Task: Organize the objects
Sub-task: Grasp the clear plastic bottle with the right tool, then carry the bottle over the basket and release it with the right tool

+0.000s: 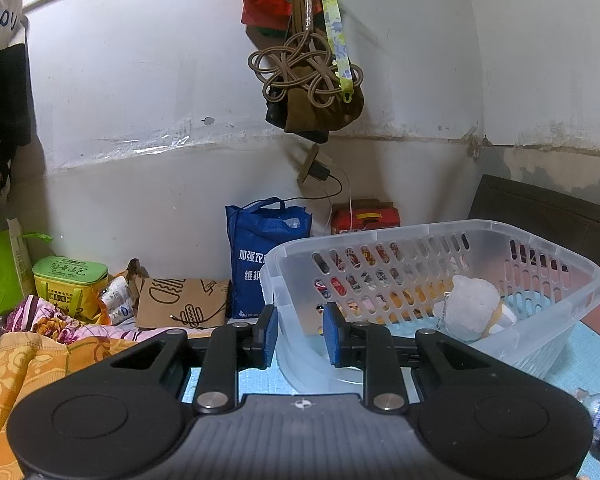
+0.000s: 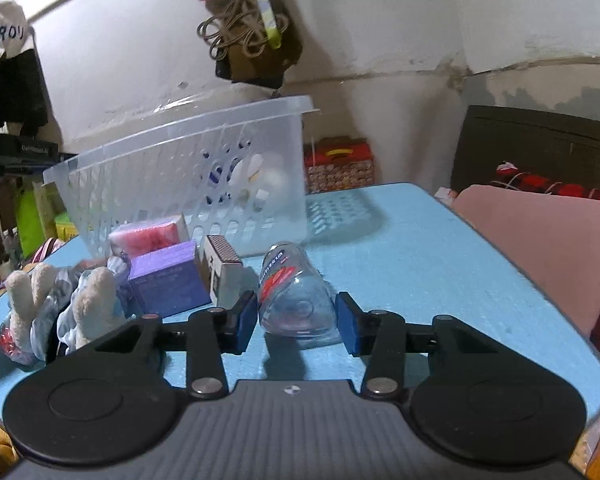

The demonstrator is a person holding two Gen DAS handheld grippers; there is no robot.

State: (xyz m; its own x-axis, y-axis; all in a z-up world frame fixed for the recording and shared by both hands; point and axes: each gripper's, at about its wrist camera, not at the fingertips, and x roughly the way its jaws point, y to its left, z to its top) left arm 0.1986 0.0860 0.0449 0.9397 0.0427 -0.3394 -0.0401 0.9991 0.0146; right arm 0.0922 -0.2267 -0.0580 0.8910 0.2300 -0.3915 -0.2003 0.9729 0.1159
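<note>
Clear slotted basket (image 1: 440,240) holding a white plush (image 1: 474,304); clear bottle (image 2: 292,292) lying beside it.

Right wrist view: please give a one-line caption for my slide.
Open right gripper straddles a lying plastic bottle on the blue table, before the clear basket.

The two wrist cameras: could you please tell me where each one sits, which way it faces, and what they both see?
Left wrist: sits behind the left gripper, facing the wall and the clear basket holding a plush toy; its open fingers straddle the basket's rim.
Right wrist: sits behind the right gripper, looking across the blue table at a lying water bottle between its open fingers.
Shared: the basket, the plush toy, the wall's hanging bundle.
</note>
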